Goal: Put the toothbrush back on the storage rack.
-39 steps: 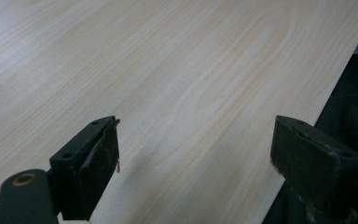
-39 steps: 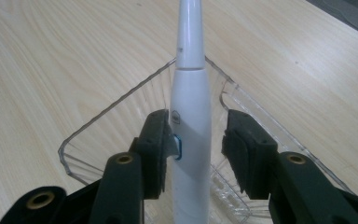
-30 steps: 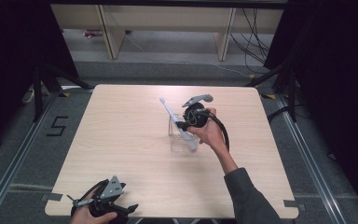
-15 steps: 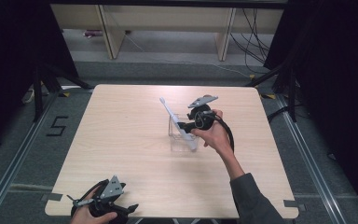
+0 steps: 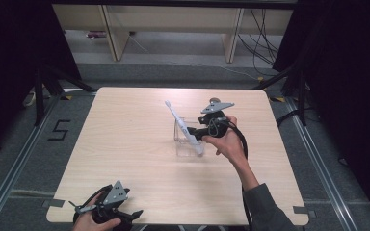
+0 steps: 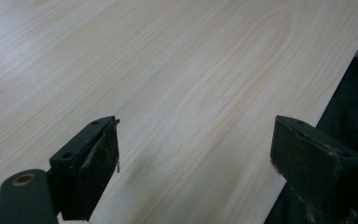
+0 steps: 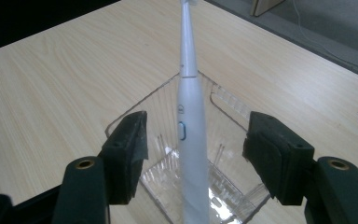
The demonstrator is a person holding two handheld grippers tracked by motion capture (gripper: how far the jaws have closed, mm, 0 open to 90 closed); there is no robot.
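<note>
A white electric toothbrush [image 5: 183,126] leans in a clear square cup [image 5: 187,144] near the middle of the table, its head up and to the left. My right gripper [image 5: 200,133] is just right of the cup. In the right gripper view the toothbrush [image 7: 189,121] stands between my right gripper's [image 7: 198,128] jaws, which have just been opening. The pads are clear of the toothbrush on both sides, above the cup [image 7: 223,105]. My left gripper [image 5: 125,215] rests at the table's near left edge. Its jaws [image 6: 196,140] stand wide apart over bare wood.
The light wooden table [image 5: 125,144] has tape at its near corners [image 5: 298,210]. Its near edge [image 6: 307,121] runs close beside the left gripper. Behind the table are shelf legs [image 5: 232,33] and cables on the floor. A taped "5" [image 5: 60,130] marks the floor at left.
My right gripper has opened and drawn back a little to the right of the cup. The toothbrush stays leaning in the cup. The left gripper has not moved.
</note>
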